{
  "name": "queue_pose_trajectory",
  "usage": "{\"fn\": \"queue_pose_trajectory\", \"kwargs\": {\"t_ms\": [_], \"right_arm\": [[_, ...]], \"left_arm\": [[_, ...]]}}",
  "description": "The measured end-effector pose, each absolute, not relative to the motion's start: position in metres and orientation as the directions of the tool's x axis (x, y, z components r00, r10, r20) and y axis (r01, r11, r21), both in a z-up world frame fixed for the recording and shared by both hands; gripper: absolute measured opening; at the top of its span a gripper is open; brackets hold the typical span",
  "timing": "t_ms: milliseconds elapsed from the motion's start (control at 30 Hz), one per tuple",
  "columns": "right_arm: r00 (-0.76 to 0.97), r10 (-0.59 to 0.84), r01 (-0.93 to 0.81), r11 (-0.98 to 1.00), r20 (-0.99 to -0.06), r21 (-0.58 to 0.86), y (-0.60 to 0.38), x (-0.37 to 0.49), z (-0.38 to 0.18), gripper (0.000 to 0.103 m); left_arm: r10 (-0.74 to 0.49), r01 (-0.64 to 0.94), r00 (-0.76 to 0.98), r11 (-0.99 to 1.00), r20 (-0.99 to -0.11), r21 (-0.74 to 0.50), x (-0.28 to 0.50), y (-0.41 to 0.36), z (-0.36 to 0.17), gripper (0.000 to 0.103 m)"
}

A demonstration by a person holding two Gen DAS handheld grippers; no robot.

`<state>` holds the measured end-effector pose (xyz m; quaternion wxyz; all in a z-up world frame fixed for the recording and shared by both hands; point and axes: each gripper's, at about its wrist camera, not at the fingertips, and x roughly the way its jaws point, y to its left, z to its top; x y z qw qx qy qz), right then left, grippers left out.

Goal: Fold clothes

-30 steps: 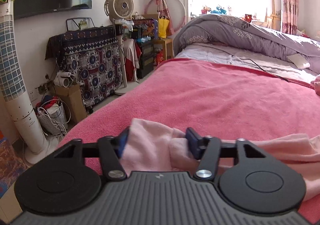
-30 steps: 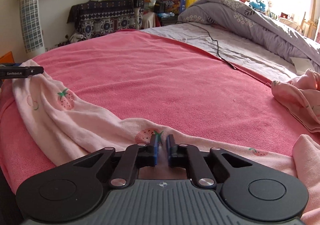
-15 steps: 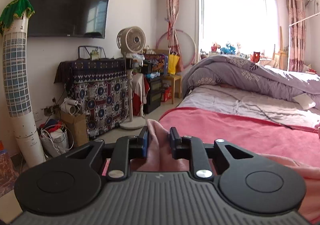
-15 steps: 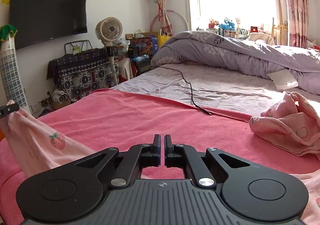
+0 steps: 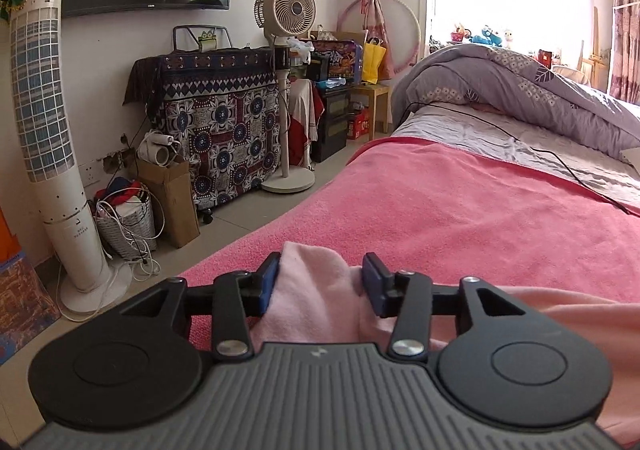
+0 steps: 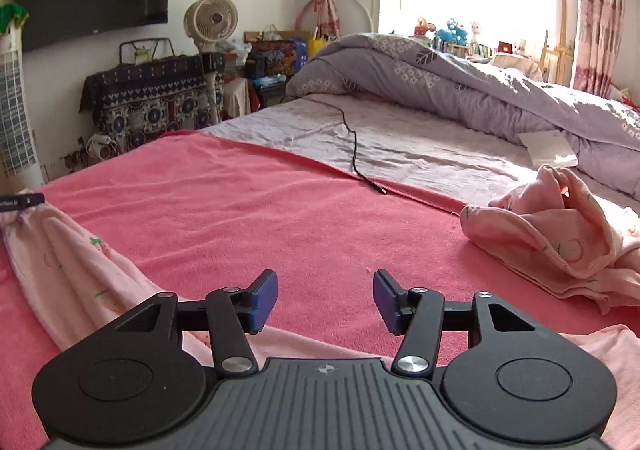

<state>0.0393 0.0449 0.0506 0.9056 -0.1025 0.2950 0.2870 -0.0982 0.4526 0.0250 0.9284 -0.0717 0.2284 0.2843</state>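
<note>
Hand-held grippers (image 5: 320, 286) (image 6: 325, 300) opening, pink garment (image 5: 316, 298) between left's.

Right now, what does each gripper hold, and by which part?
Neither grips anything. The left gripper is opening around the pink garment's bunched end; the right gripper is opening, empty.

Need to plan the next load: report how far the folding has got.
Done: no folded garment shows. In hand: the pink strawberry garment lies stretched on the red blanket; left gripper is opening around its end, right gripper opening, empty. Left: that fold, plus the crumpled pink garment.
</note>
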Motion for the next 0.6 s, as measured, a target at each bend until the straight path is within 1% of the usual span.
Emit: {"fn": "queue_pose_trajectory", "kwargs": {"t_ms": [33,100,133,167,200,233,267,300,533,600], "right_arm": [[0.621,0.457,-0.599,0.8,-0.637,-0.011,0.048,0.044,0.046,0.064],[0.518,0.443,-0.635,0.773,-0.732,0.019,0.057,0.051,0.031,0.065],[0.497,0.44,-0.637,0.77,-0.748,0.029,0.061,0.051,0.023,0.067],[0.507,0.442,-0.637,0.771,-0.741,0.024,0.062,0.047,0.02,0.066],[0.519,0.445,-0.64,0.768,-0.73,0.013,0.064,0.041,0.019,0.061],[0.531,0.448,-0.638,0.77,-0.719,0.008,0.064,0.036,0.02,0.044],[0.543,0.45,-0.633,0.774,-0.708,0.007,0.064,0.032,0.021,0.014],[0.561,0.444,-0.623,0.782,-0.699,-0.003,0.065,0.029,0.023,0.005],[0.649,0.456,-0.508,0.856,-0.609,0.1,0.054,0.058,0.042,0.004],[0.682,0.447,-0.481,0.87,-0.579,0.105,0.052,0.071,0.049,0.002]], "left_arm": [[0.503,-0.562,0.731,0.827,-0.461,0.012,-0.098,0.45,0.024,0.052],[0.514,-0.562,0.728,0.827,-0.453,0.034,-0.098,0.446,0.024,0.052],[0.518,-0.562,0.728,0.826,-0.449,0.041,-0.098,0.444,0.023,0.052],[0.521,-0.563,0.728,0.825,-0.446,0.045,-0.098,0.443,0.023,0.052],[0.524,-0.565,0.728,0.824,-0.442,0.046,-0.098,0.443,0.023,0.052],[0.524,-0.565,0.729,0.824,-0.44,0.046,-0.098,0.444,0.023,0.052],[0.525,-0.565,0.73,0.824,-0.437,0.045,-0.098,0.444,0.023,0.052],[0.525,-0.566,0.732,0.824,-0.434,0.044,-0.099,0.444,0.023,0.052],[0.52,-0.562,0.742,0.826,-0.423,0.028,-0.101,0.446,0.024,0.053],[0.52,-0.562,0.744,0.827,-0.42,0.028,-0.101,0.446,0.023,0.053]]}}
